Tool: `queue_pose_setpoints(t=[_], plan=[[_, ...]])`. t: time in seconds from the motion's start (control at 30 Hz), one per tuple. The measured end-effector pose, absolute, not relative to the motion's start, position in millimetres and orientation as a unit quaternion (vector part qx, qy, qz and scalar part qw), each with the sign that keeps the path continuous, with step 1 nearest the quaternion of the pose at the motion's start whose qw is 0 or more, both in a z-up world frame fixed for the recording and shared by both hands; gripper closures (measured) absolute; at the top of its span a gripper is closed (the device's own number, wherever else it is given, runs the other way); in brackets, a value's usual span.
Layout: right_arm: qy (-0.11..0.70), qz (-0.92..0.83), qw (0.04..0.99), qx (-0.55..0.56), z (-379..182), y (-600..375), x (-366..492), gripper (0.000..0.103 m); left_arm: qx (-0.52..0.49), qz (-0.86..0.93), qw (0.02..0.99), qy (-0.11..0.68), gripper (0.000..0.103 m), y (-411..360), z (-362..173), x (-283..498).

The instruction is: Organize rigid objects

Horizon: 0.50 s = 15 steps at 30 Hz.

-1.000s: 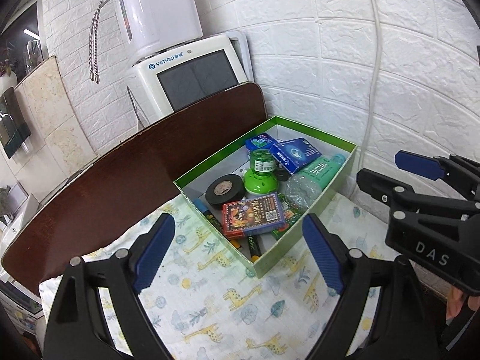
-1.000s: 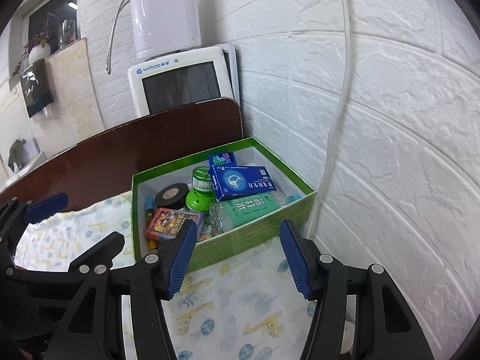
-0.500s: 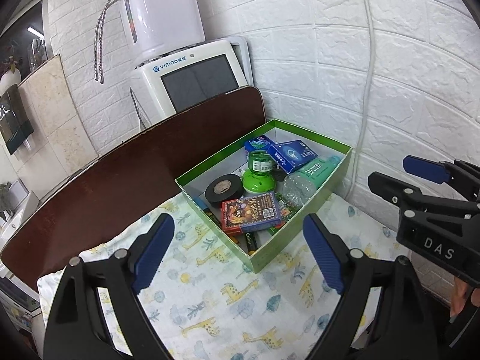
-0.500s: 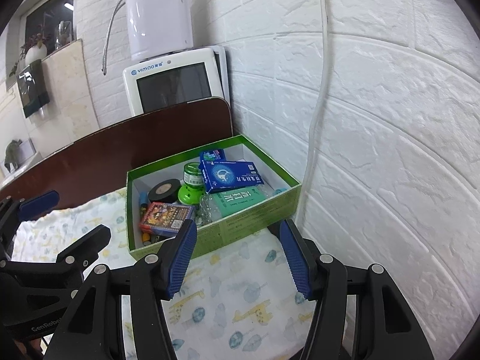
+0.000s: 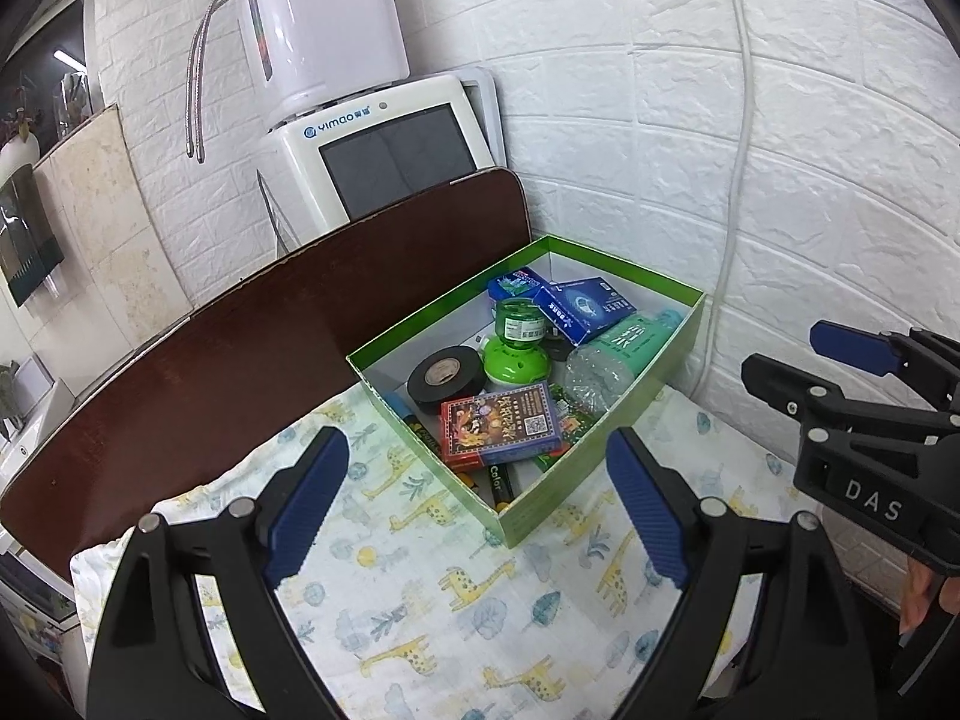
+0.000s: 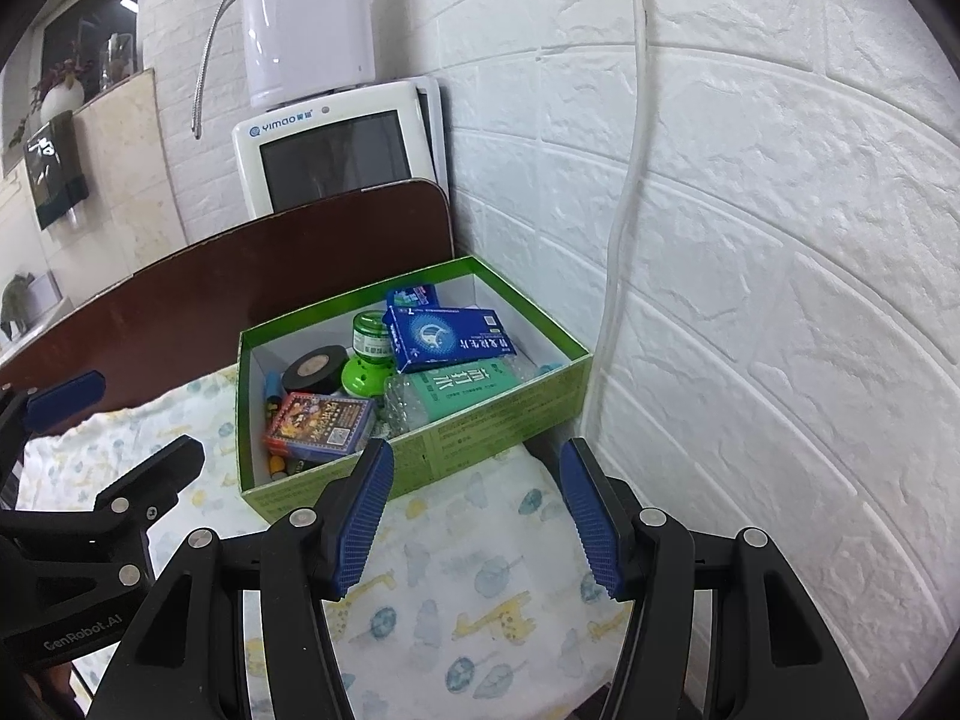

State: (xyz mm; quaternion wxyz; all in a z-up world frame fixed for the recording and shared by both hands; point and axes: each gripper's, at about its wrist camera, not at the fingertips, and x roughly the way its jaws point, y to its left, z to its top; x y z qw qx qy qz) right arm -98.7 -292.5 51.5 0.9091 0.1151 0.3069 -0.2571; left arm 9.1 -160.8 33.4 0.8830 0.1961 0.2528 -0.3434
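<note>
A green cardboard box [image 5: 600, 462] [image 6: 480, 432] stands on the giraffe-print cloth [image 5: 432, 588] against the white brick wall. Inside lie a black tape roll [image 5: 445, 373], a green round bottle [image 5: 517, 348], a red card pack [image 5: 501, 429], a blue carton [image 5: 585, 307], a green-labelled plastic bottle [image 5: 618, 354] and markers [image 5: 498, 480]. My left gripper [image 5: 477, 504] is open and empty, held back above the cloth in front of the box. My right gripper [image 6: 477, 516] is open and empty, near the box's front wall. It also shows in the left wrist view [image 5: 798, 360].
A dark brown board [image 5: 210, 360] edges the cloth at the back left. A white screen device [image 5: 390, 150] and a white cylinder [image 5: 324, 18] stand behind it. A white cable [image 6: 624, 180] runs down the wall by the box.
Both grippers have drawn back from the box, which looks smaller and farther away now. Both stay open and empty. The box contents have not moved.
</note>
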Motion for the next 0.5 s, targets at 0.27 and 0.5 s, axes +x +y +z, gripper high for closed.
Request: queue_pose_setpoints(t=[0.27,0.5], plan=[[0.310,-0.257,0.908,0.116,49.7,-293.8,-97.8,0.043,0.199,-0.342,0.882,0.255,0.015,-164.8,30.1,8.8],[0.313,-0.255,0.908,0.115,47.0,-294.5,-96.0,0.043,0.196,-0.340,0.883,0.256,0.015,-166.0,29.7,7.2]])
